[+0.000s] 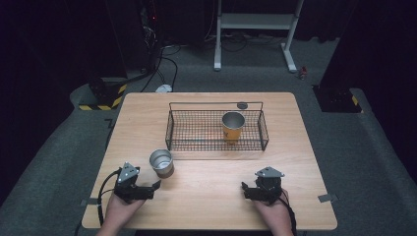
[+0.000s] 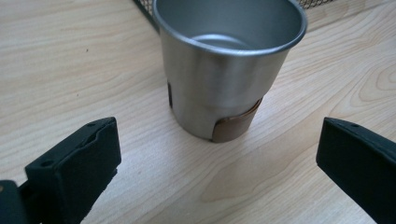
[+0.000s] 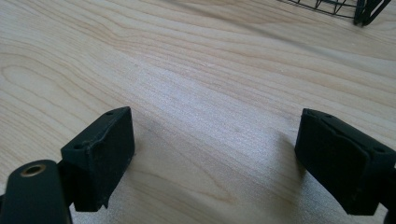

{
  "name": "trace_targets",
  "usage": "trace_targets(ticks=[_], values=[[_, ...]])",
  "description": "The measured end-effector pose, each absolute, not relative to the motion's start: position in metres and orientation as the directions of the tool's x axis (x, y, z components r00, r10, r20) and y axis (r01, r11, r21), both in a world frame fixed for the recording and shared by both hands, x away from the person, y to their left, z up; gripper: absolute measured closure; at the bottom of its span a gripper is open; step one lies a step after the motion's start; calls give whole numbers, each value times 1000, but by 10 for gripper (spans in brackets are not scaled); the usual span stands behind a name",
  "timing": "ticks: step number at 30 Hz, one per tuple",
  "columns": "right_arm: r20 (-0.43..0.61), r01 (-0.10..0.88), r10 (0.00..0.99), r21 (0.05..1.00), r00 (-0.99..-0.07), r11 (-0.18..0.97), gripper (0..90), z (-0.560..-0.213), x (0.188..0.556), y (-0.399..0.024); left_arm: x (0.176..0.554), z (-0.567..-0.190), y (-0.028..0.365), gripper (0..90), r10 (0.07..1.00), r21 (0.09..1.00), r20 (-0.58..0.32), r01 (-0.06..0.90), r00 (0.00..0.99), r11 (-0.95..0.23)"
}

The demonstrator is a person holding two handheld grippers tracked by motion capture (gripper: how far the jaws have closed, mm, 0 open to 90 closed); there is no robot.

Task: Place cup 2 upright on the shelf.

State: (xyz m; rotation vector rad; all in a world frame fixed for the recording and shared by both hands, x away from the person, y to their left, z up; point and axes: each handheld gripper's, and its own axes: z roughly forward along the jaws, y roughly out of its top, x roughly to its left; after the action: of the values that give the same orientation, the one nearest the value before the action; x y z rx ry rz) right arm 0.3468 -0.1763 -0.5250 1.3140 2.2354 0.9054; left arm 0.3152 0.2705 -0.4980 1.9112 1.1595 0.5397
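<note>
Standing upright mouth-up, steel cup [image 2: 224, 70] just beyond left tongs [image 2: 217, 158], both tongs apart, right tongs [image 3: 215, 154] over table [image 3: 210, 70].

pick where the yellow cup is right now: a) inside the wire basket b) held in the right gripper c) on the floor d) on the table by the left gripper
a: the yellow cup stands upright inside the wire basket, while the cup by the left gripper is the steel cup, out on the table.

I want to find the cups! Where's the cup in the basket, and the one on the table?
Yellow cup [image 1: 232, 132], high view, on its side.
Silver cup [image 2: 219, 88], left gripper view, on its side.
</note>
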Motion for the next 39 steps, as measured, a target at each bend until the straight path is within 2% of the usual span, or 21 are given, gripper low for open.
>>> trace_targets(ticks=[20, 39], values=[[-9, 620, 874, 702, -485, 351, 129, -525, 347, -177, 330, -489, 257, 4, 879, 817, -12, 511, 477, -266], [-4, 622, 877, 703, -480, 344, 133, -525, 347, -177, 352, -497, 251, 5, 870, 836, -44, 495, 491, -237]])
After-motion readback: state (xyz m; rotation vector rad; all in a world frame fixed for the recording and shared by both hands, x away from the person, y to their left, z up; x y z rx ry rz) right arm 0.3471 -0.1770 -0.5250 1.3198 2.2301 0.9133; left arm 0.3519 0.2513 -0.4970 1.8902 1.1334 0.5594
